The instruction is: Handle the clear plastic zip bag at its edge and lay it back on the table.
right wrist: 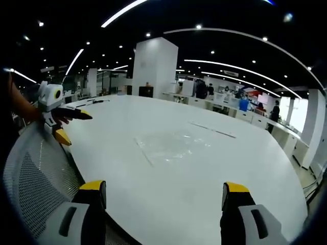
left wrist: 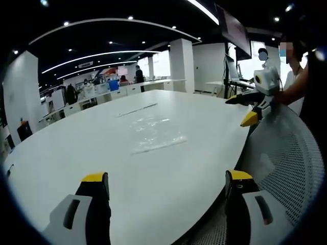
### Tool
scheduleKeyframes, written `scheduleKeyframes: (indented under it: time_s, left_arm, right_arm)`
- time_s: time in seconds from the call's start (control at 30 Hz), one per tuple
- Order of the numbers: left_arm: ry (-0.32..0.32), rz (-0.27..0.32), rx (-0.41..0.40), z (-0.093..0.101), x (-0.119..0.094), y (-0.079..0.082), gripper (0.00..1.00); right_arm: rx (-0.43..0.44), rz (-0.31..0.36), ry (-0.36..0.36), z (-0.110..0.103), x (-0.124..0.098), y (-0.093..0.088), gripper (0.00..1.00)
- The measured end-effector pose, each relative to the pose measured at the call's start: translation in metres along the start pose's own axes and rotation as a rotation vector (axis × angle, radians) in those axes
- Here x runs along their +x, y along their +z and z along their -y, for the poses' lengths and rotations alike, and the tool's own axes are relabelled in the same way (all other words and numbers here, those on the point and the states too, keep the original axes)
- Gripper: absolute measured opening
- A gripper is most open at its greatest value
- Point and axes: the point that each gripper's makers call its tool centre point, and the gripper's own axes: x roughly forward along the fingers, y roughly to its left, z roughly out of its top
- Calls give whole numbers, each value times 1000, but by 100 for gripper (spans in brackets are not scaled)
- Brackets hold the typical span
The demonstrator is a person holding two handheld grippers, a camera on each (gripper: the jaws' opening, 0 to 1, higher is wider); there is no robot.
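Note:
The clear plastic zip bag (left wrist: 153, 133) lies flat on the white table (left wrist: 76, 148), out past my jaws and touched by neither gripper. My left gripper (left wrist: 166, 178) is open over the near table edge, well short of the bag. In the right gripper view the same bag (right wrist: 171, 145) lies flat ahead, and my right gripper (right wrist: 163, 187) is open with nothing between its yellow-tipped jaws. Each gripper appears in the other's view: the right gripper (left wrist: 242, 109) at the table's right edge, the left gripper (right wrist: 75, 127) at its left edge, each in a hand.
A grey mesh chair back (left wrist: 286, 153) stands against the near table edge, between the two grippers (right wrist: 41, 178). A thin long strip (left wrist: 135, 109) lies on the table beyond the bag. Desks, pillars and people are far behind.

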Motion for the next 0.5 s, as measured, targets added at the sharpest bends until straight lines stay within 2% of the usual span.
scheduleKeyframes:
  time_s: [0.5]
  left_arm:
    - [-10, -9, 6, 2, 1, 4, 91]
  right_arm:
    - [-2, 1, -5, 2, -1, 0, 94]
